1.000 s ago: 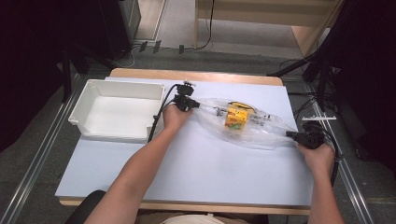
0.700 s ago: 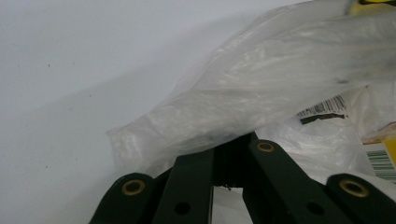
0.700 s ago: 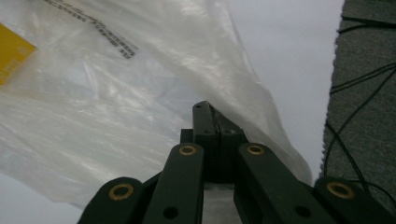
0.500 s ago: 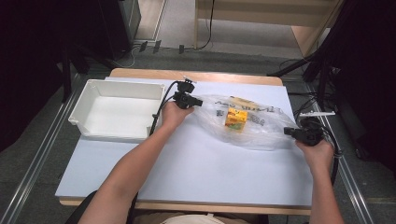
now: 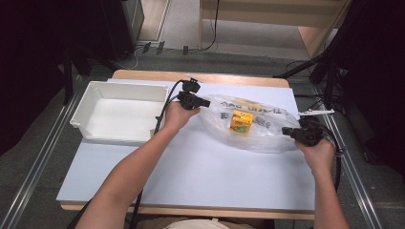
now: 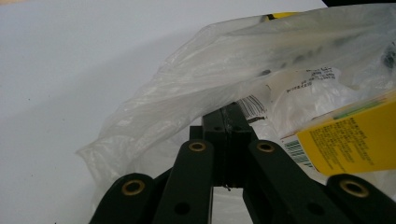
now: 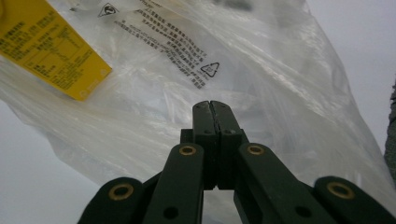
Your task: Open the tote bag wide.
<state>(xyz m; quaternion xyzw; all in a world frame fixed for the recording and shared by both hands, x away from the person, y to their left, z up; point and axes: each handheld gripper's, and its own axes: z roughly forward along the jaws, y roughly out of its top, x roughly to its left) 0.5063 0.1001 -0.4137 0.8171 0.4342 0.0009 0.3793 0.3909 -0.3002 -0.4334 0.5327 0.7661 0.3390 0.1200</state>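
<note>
High view: we hold the clear plastic bag (image 5: 253, 126) stretched along the counter's (image 5: 200, 176) far-right part | left gripper (image 5: 203, 101) clenched on its left end, right gripper (image 5: 288, 130) on its right | yellow carton (image 5: 240, 120) inside, between both jaws, nearer left.

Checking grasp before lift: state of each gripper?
Left gripper: jaws shut on the plastic bag.
Right gripper: jaws shut on the plastic bag's other end.

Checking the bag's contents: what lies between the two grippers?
In the high view, the clear plastic bag spans from the left gripper to the right gripper, with a yellow carton inside.
</note>
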